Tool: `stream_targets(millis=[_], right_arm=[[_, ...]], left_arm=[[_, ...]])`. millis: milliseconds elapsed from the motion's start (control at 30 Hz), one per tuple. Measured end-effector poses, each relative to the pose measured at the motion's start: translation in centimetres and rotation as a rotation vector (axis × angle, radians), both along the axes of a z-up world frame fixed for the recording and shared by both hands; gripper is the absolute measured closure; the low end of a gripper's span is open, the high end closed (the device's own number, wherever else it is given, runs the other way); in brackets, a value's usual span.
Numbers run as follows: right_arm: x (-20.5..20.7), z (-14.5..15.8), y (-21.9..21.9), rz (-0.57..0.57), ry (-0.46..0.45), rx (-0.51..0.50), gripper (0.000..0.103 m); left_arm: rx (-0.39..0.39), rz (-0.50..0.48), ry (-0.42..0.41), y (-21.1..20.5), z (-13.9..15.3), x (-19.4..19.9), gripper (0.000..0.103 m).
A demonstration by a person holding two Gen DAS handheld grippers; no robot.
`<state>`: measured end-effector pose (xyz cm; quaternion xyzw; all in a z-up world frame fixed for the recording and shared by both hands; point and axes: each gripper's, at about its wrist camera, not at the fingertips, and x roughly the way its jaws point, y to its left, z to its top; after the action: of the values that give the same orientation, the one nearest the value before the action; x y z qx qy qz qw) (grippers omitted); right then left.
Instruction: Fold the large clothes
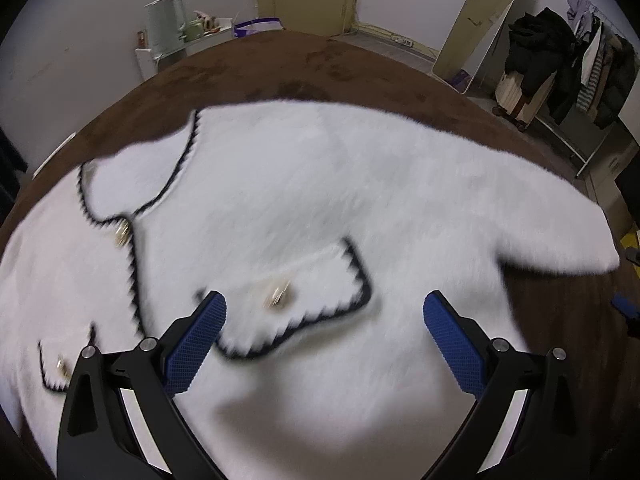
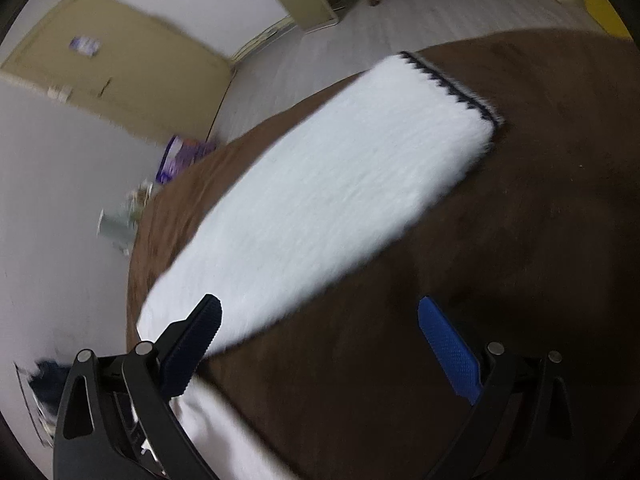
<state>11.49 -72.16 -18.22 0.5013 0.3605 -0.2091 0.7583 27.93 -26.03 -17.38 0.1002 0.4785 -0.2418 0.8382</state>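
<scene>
From my left wrist camera I see the white cardigan spread front-up across the brown bed cover, filling most of the view; its body runs roughly left to right in the frame, with the neckline toward the left and one sleeve reaching out to the right, its end near the cover's right edge. The fabric is fluffy and white, trimmed in a black zigzag stitch along the collar, the front opening and the pocket; a patch pocket sits just ahead of my left gripper, carrying a gold button, and another gold button sits at the throat; a second pocket shows at lower left, partly behind the gripper's frame. The picture is smeared, so finer texture is lost to me. My left gripper's jaws stand wide apart above the cardigan, holding nothing.

Through the right wrist camera, the sleeve lies as a long white band on the brown cover, its long axis running from lower left to upper right; the cuff, edged in the same black zigzag, points to the upper right. My right gripper is spread wide with nothing between the pads; its left finger overlaps the sleeve's near end, though I cannot tell if it touches.
</scene>
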Motion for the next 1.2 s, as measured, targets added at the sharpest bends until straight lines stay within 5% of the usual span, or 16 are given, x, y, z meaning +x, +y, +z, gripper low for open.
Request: stream_targets(millis=[300, 567, 667, 800, 1200], right_arm=[[-1.5, -2.4, -4.3, -0.212, -0.08, 0.045, 0.01], [-0.7, -3.5, -6.9, -0.286, -0.161, 0.021, 0.014], [-0.7, -3.3, -6.9, -0.256, -0.122, -0.021, 0.035], [-2.2, -4.3, -7.6, -0.292, -0.118, 0.026, 0.082], [-3.3, -2.6, -7.0, -0.323, -0.229, 0.04, 0.092]], left_arm=[[0.012, -0.035, 0.002, -4.3, -1.3, 2.5, 0.006], [0.048, -0.046, 0.037, -5.2, -4.3, 2.9, 0.006], [0.04, -0.038, 0.037, -5.1, -4.3, 2.7, 0.006], [0.049, -0.028, 0.02, -5.3, -4.7, 2.6, 0.005], [0.042, -0.023, 0.033, -5.1, -4.0, 2.7, 0.006]])
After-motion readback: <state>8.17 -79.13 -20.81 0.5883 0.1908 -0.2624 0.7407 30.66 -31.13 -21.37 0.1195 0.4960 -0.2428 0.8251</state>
